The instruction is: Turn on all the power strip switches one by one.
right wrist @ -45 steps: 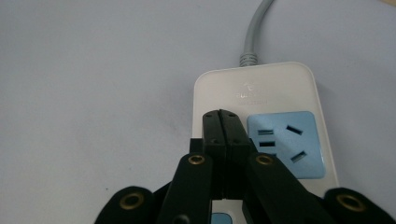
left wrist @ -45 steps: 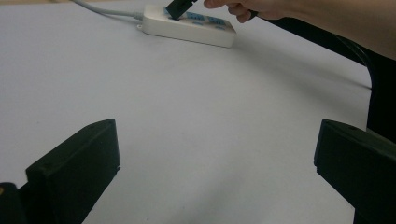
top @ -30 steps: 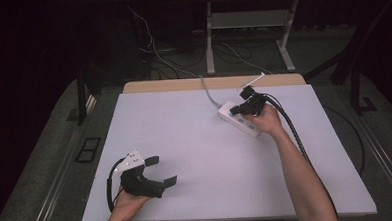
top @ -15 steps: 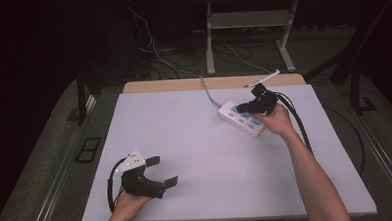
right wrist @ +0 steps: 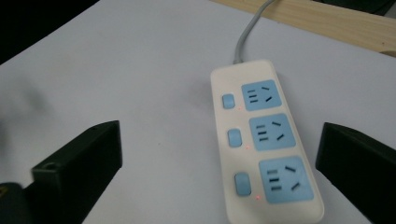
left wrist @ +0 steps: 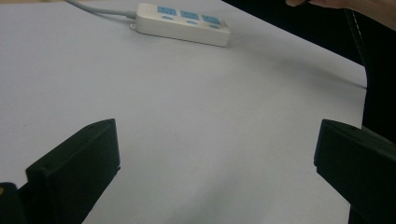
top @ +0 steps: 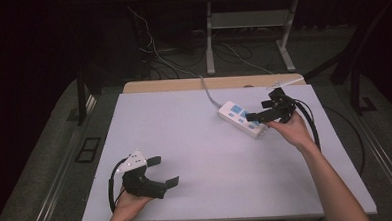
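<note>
The right tool (top: 264,112) has lifted back off the power strip (top: 242,118), its jaws just sprung wide with nothing between them; the switch pressing looks finished. From the right gripper view, small red lights glow beside all three switches (right wrist: 233,138). The left tool (top: 159,171) rests open and empty, well apart from the strip on the bench (top: 195,140).

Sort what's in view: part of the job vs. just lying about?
In the job:
- power strip with its grey cord
- right gripper, open beside the strip

Just about:
- left gripper, open, idle
- floor cables
- table frame behind
</note>
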A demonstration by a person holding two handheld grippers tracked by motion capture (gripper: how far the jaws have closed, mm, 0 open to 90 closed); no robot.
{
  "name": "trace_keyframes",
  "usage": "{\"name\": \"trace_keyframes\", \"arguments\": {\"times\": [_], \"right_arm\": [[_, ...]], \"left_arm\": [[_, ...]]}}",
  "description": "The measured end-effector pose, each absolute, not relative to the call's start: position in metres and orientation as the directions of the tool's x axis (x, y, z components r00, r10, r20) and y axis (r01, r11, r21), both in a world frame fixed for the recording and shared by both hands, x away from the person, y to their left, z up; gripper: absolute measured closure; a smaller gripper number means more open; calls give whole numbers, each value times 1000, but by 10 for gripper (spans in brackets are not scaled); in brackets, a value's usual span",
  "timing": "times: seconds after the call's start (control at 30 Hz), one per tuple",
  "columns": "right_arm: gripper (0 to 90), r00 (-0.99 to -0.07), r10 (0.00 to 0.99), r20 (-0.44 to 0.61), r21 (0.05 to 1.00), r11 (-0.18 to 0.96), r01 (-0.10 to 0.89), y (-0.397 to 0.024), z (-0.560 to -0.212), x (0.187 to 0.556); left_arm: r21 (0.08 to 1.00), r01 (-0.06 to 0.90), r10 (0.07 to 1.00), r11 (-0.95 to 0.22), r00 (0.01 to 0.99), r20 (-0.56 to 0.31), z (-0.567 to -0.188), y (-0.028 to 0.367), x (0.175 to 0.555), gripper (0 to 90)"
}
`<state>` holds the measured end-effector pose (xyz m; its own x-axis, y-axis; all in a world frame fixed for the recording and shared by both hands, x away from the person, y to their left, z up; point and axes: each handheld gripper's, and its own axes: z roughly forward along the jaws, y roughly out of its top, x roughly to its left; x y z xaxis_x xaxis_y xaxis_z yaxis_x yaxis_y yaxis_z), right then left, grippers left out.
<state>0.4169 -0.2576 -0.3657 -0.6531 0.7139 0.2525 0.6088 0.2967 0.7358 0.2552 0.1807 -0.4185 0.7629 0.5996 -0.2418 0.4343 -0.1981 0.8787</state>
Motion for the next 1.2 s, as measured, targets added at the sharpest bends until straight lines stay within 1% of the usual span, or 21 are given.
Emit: {"name": "trace_keyframes", "arguments": {"times": [0.27, 0.47, 0.73, 1.2], "right_arm": [[2, -661, 705, 256, 760, 276, 588, -274, -363, 376], [2, -667, 687, 290, 774, 241, 586, -285, -368, 343], [2, -684, 663, 305, 781, 236, 578, -289, -376, 309], [3, -678, 664, 316, 775, 232, 588, -287, -409, 267]], "left_arm": [[879, 431, 598, -203, 766, -238, -418, 179, 255, 0], [879, 434, 601, -198, 762, -241, -418, 180, 255, 0], [878, 436, 604, -196, 760, -242, -418, 181, 255, 0], [881, 432, 607, -195, 759, -238, -418, 183, 255, 0]]}}
